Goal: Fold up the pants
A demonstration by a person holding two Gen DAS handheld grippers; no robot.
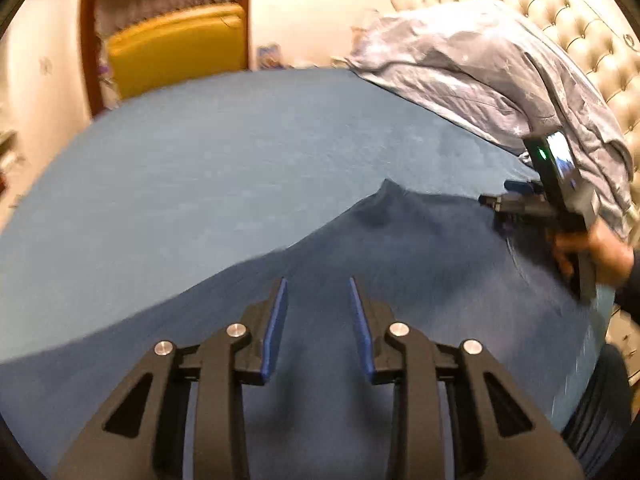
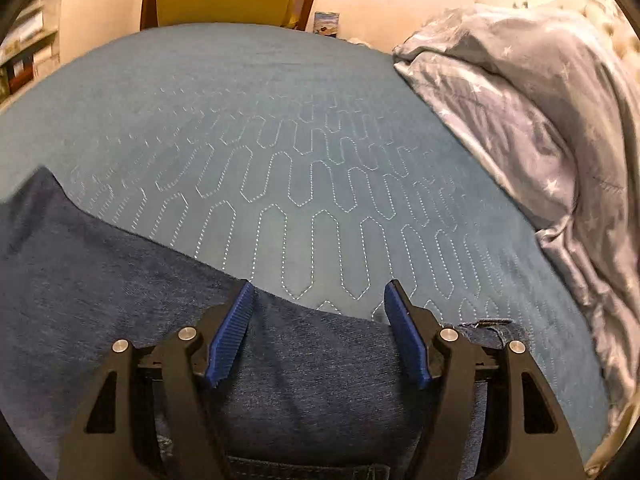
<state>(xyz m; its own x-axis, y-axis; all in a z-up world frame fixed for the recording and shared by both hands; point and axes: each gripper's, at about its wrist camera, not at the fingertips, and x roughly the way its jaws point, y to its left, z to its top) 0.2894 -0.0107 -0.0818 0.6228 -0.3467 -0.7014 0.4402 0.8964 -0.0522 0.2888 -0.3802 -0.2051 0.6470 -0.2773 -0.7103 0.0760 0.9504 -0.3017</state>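
Both tongs, left (image 1: pixel 318 284) and right (image 2: pixel 318 288), gape wide over the pants (image 2: pixel 120 280). The pants lie on the bed (image 2: pixel 280 100), near the rumpled duvet (image 2: pixel 540 120).

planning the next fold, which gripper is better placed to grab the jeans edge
Right, probably. The right gripper is open with the jeans edge lying between its fingers on the bedspread. The left gripper, also open, hovers over mid-fabric, no edge between its fingers.

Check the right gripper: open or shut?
Open. The right gripper has its blue pads spread wide over the pants, nothing pinched.
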